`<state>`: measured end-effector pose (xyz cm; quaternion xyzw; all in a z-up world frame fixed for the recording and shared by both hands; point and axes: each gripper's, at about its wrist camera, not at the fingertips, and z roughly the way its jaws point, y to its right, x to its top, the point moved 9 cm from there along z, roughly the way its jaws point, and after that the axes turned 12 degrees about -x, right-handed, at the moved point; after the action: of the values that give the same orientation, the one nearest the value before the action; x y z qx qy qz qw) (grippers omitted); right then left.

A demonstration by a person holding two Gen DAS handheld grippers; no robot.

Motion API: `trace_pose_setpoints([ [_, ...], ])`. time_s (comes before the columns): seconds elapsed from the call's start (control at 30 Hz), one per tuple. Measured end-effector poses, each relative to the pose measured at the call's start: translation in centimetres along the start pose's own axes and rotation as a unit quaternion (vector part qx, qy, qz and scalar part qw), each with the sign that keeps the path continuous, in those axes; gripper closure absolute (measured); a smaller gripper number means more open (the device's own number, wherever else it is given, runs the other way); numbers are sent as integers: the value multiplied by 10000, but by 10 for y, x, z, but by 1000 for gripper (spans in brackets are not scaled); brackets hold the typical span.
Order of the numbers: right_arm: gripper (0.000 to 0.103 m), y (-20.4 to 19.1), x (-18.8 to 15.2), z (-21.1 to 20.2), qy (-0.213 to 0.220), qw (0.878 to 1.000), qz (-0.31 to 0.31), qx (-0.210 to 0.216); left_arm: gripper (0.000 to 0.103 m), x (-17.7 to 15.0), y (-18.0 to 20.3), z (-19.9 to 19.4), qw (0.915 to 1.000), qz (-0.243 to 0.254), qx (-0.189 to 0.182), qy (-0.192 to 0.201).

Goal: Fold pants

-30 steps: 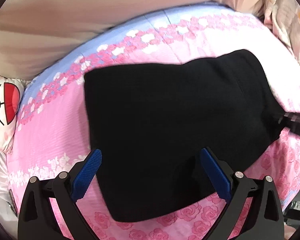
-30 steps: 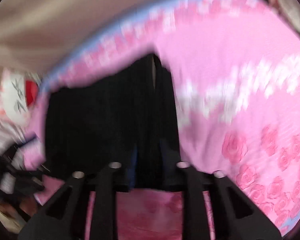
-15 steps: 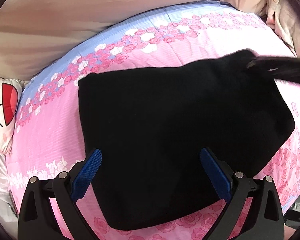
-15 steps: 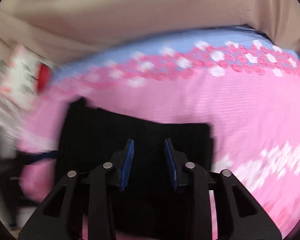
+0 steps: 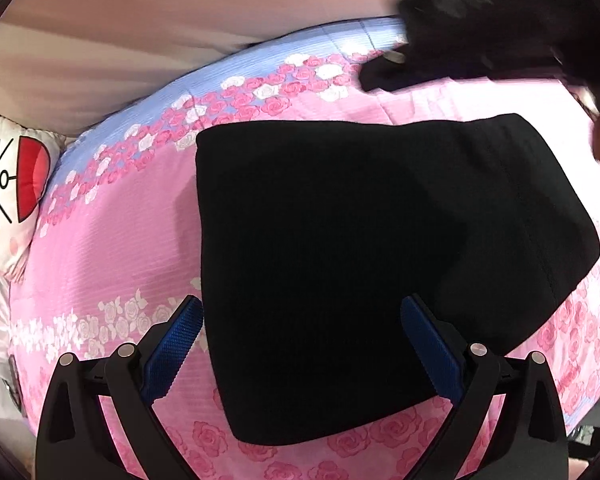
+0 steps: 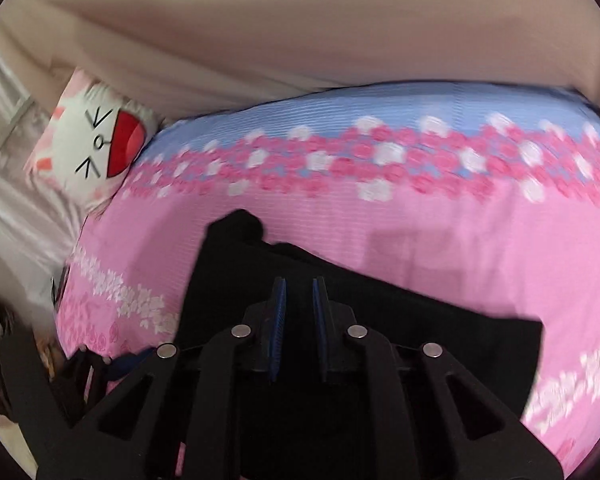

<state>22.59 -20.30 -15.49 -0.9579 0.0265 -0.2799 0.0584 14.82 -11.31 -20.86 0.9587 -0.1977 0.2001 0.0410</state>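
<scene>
Pants in black knit fabric (image 5: 360,264), already folded into a thick, roughly rectangular bundle, lay flat on the pink rose-printed quilt with a blue band (image 5: 112,248), directly under and ahead of both tools. The left gripper (image 5: 302,344) hung over the near end of the bundle with its blue-padded jaws spread wide, one pad over the quilt just off the bundle's left edge, the other over the black cloth; nothing was pinched between them. The right gripper (image 6: 299,308) had its jaws almost together and closing, with only a slim gap between the blue pads and no cloth caught in it; it stood clear above the bundle's far right part, and in the left wrist view it showed as a dark blur at the upper right, apart from the fabric.

Outward from the tools, the bundle's long axis ran from the left gripper's near edge away toward the far right, where the cloth tapered to a rounded corner. The left hand looked the nearer one, judged by the cloth filling the span of its jaws. Any remaining fold or tidy would probably start from that near edge. Beyond the quilt lay a white cartoon-face pillow with a red mouth (image 6: 100,148) at the left and beige draped cloth (image 6: 300,28) behind.
</scene>
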Motion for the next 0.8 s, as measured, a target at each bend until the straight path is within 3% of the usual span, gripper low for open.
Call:
trace_pose_setpoints([
  [0.17,89,-24,5,3,-283,9971,-680,191,5,-7,-2,-2,9994,-278,-150,111],
  [0.27,89,-53,6,15,-479,9888,-1339,452,5,-10,-6,-5,9990,-377,-163,147],
  [0.37,89,-67,10,27,-514,9823,-1753,414,5,-11,-8,-8,9988,-442,-116,183],
  [0.5,89,-51,23,32,-405,9910,-1248,264,5,-14,-7,-10,9992,-375,-61,155],
  [0.6,89,-45,11,29,-545,9919,-1065,435,5,-17,-6,-10,9995,-284,-42,130],
  [0.8,89,-86,-14,54,-846,9800,-1651,715,5,-20,-5,-10,9996,-266,-27,58],
])
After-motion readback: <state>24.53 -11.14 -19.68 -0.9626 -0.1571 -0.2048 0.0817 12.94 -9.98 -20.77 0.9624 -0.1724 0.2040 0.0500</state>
